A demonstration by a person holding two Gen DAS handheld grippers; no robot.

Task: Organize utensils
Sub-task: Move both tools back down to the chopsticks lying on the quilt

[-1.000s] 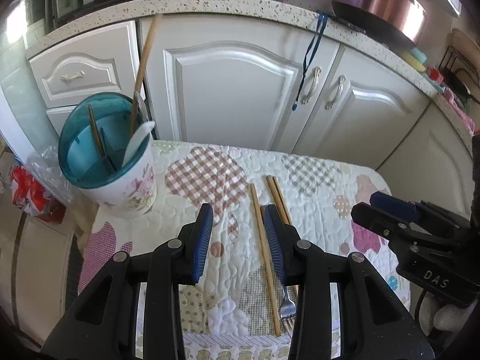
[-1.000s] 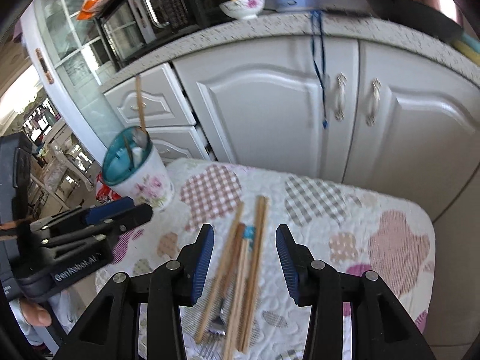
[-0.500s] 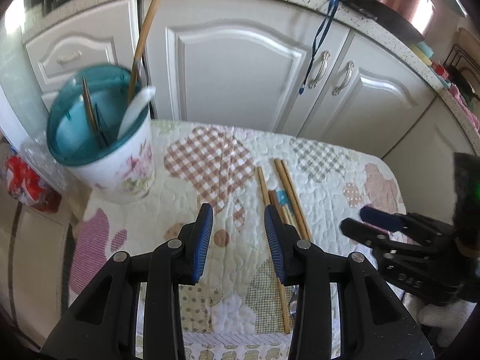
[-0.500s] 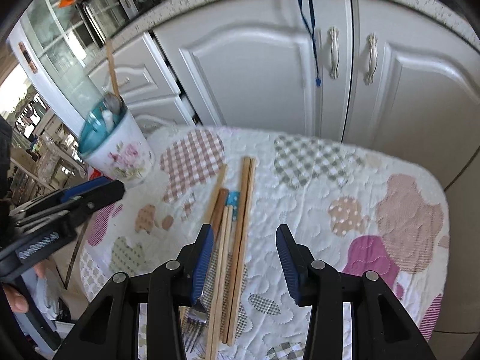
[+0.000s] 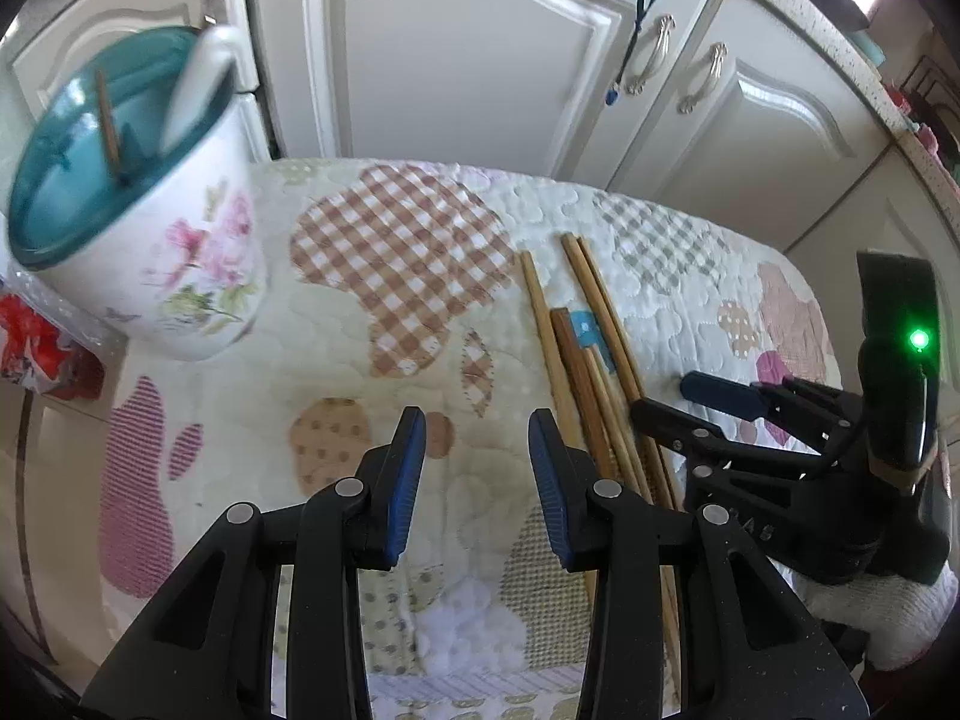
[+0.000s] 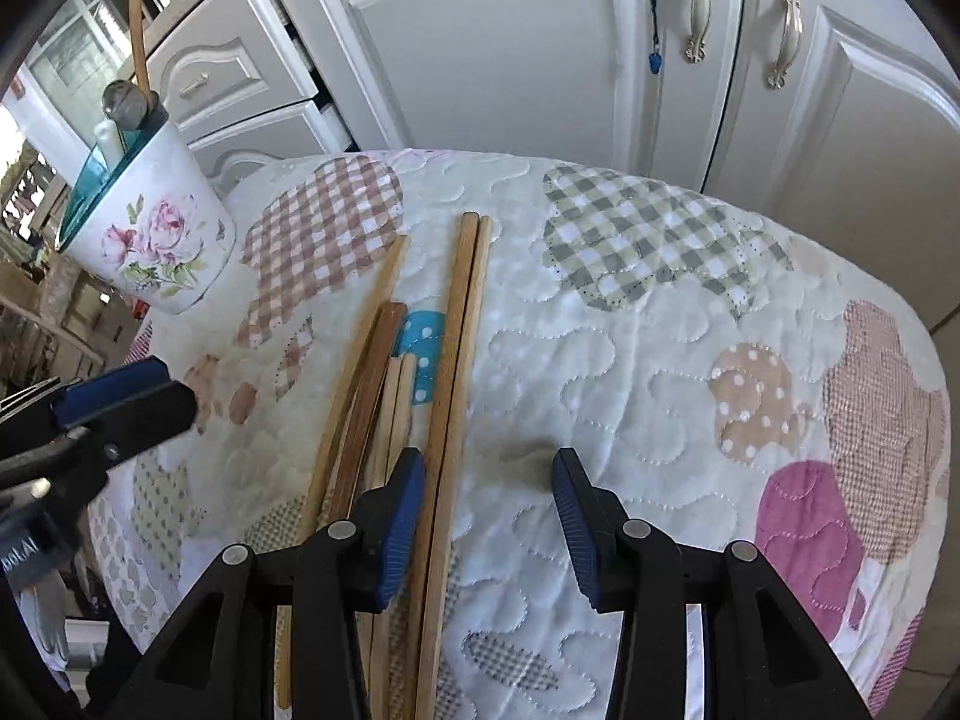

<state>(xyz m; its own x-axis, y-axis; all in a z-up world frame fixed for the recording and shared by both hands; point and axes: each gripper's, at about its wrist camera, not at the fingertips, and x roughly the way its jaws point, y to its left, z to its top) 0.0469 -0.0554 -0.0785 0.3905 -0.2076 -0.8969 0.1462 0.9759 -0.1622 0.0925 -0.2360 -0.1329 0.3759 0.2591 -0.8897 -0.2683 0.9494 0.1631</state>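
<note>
A bundle of long wooden chopsticks (image 6: 456,360) lies on the patchwork quilted cloth (image 6: 660,360). The right gripper (image 6: 489,498) hovers over the bundle's right edge, jaws apart and empty. The left gripper (image 5: 477,462) hangs parted, holding nothing. The floral white utensil cup with teal rim (image 5: 150,228) stands at ten o'clock.

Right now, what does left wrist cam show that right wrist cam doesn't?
Left wrist only: the teal inside of the floral white utensil cup and the green light on the right gripper's body.
Right wrist only: the white drawer fronts beside the cup.
Both: the loose wooden chopsticks on the patchwork quilted cloth, and both grippers open and empty.
</note>
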